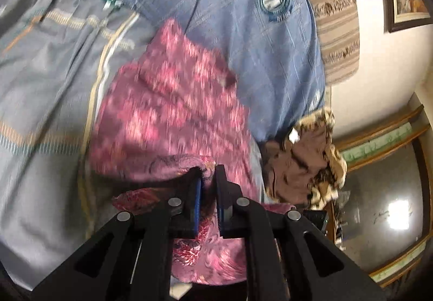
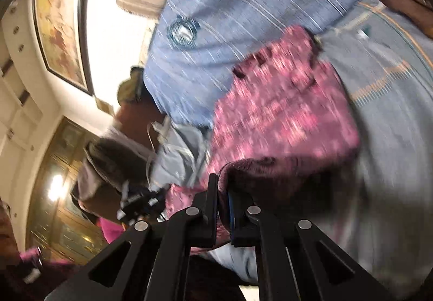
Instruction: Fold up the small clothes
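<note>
A small pink patterned garment [image 1: 173, 101] lies blurred across a grey-blue bedcover [image 1: 46, 79], its near edge lifted. My left gripper [image 1: 207, 174] is shut on that pink edge, cloth bunched between the black fingers with blue pads. In the right wrist view the same pink garment [image 2: 284, 111] stretches ahead, and my right gripper [image 2: 222, 192] is shut on a dark pink fold of it. Both grippers hold the cloth above the bed.
A blue pillow with a round badge [image 1: 243, 17] lies beyond the garment. A brown and leopard-print cloth [image 1: 305, 163] sits at the bed's right edge. Light blue clothes [image 2: 178, 155] and dark items pile at the left. Framed pictures [image 2: 59, 19] hang on the wall.
</note>
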Tool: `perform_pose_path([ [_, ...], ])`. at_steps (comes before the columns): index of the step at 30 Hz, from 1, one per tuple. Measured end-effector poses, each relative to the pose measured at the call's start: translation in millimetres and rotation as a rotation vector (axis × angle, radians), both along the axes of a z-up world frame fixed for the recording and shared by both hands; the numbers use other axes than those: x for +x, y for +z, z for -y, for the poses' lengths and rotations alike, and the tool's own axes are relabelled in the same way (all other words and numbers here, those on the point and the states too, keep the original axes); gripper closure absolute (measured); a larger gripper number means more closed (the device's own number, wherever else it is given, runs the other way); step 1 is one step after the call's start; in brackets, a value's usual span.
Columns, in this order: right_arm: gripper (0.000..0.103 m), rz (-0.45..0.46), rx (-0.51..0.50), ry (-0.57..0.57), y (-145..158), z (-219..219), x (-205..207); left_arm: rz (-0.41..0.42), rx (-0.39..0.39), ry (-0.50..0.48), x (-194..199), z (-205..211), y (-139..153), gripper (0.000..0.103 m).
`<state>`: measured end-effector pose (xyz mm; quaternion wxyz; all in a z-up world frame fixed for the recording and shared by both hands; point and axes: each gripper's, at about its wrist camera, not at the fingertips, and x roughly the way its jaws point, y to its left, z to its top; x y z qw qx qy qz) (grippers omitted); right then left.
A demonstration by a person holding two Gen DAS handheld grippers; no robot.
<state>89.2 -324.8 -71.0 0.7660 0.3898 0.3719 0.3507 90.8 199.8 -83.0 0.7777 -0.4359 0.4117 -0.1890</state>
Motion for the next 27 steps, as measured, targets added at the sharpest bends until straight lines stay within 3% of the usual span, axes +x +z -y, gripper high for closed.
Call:
perform_pose_path([
  [8, 0.097, 0.014, 0.082, -0.085, -3.5, -5.5, 106.8, 0.005, 0.005, 0.106, 94.6, -16.4, 2.5, 0.096],
  [14, 0.097, -0.033, 0.102, -0.121, -27.2, -12.3, 177.7, -0.009, 0.045, 0.138, 156.2, -15.4, -4.3, 0.096],
  [21, 0.097, -0.105, 0.129, -0.187, -55.9, -10.6, 240.4, -0.127, 0.058, 0.183, 229.1, -23.0, -37.4, 0.096],
  [27, 0.097, -0.165, 0.058, -0.277, -74.7, -3.3, 280.1, -0.268, 0.123, 0.202, 270.9, -24.5, -72.3, 0.096],
])
